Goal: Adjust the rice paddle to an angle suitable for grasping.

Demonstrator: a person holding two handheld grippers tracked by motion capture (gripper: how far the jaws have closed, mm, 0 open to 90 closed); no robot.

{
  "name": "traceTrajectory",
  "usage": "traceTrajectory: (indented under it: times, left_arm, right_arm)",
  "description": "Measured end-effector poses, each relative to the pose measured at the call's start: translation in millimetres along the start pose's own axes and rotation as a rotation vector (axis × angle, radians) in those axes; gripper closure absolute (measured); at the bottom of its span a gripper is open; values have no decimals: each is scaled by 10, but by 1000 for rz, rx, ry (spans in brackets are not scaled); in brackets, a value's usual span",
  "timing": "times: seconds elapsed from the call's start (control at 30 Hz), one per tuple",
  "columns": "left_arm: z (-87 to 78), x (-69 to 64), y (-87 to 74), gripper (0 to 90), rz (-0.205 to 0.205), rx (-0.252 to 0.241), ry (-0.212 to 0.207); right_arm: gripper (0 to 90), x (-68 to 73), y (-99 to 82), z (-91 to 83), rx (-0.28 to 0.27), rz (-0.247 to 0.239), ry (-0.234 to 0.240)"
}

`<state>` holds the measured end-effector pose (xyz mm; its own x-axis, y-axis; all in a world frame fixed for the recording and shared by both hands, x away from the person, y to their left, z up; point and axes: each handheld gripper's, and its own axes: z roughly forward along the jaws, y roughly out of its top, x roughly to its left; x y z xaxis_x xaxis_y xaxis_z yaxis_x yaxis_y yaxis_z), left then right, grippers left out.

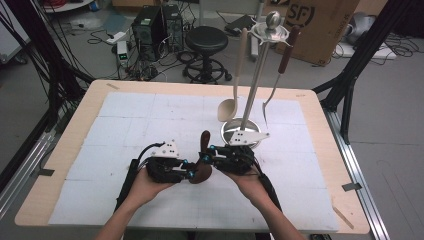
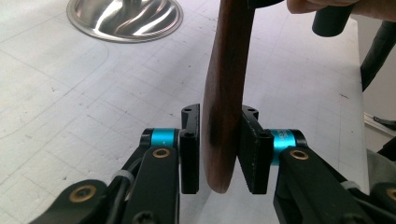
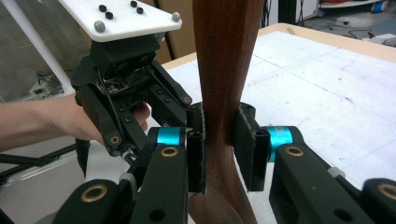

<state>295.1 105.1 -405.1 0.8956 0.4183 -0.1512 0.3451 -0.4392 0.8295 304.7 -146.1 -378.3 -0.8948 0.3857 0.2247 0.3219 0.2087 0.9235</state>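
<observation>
A dark brown wooden spatula [image 1: 202, 167] is held between both grippers just above the white mat near the front middle of the table. My left gripper [image 1: 192, 173] has its pads against both sides of the spatula's rounded broad end [image 2: 223, 116], with the left gripper [image 2: 219, 154] shut on it. My right gripper [image 1: 206, 154] is shut on the spatula's narrower neck [image 3: 224, 70], pads pressed on either side of the wood, as the right gripper view [image 3: 219, 149] shows. The left gripper [image 3: 126, 93] and its hand sit close behind the spatula there.
A utensil stand with a round steel base [image 1: 241, 132] rises just behind the right gripper; a beige spoon [image 1: 227, 107] and a dark-handled fork [image 1: 277, 80] hang from it. The steel base [image 2: 123, 18] lies ahead of the left gripper. White mat [image 1: 125, 125] covers the table.
</observation>
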Motion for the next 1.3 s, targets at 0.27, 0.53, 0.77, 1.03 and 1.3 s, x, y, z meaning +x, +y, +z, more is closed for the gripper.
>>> traceTrajectory:
  times: [0.27, 0.53, 0.77, 1.03, 1.3]
  left_arm:
    - [-2, 25, -7, 730, -19, 4, 14]
    - [5, 52, -18, 724, -29, 16, 31]
    - [-1, 63, -20, 713, -33, 12, 44]
    - [-13, 58, -18, 678, -32, 0, 43]
    - [-34, 64, -18, 664, -30, -8, 44]
  right_arm:
    - [759, 5, -9, -32, 1, -13, 1]
    - [766, 8, -23, -59, -2, -22, 1]
    - [768, 14, -28, -63, -3, -27, -3]
    - [771, 3, -20, -81, -13, -19, -6]
    - [771, -7, -22, -82, -10, -16, -4]
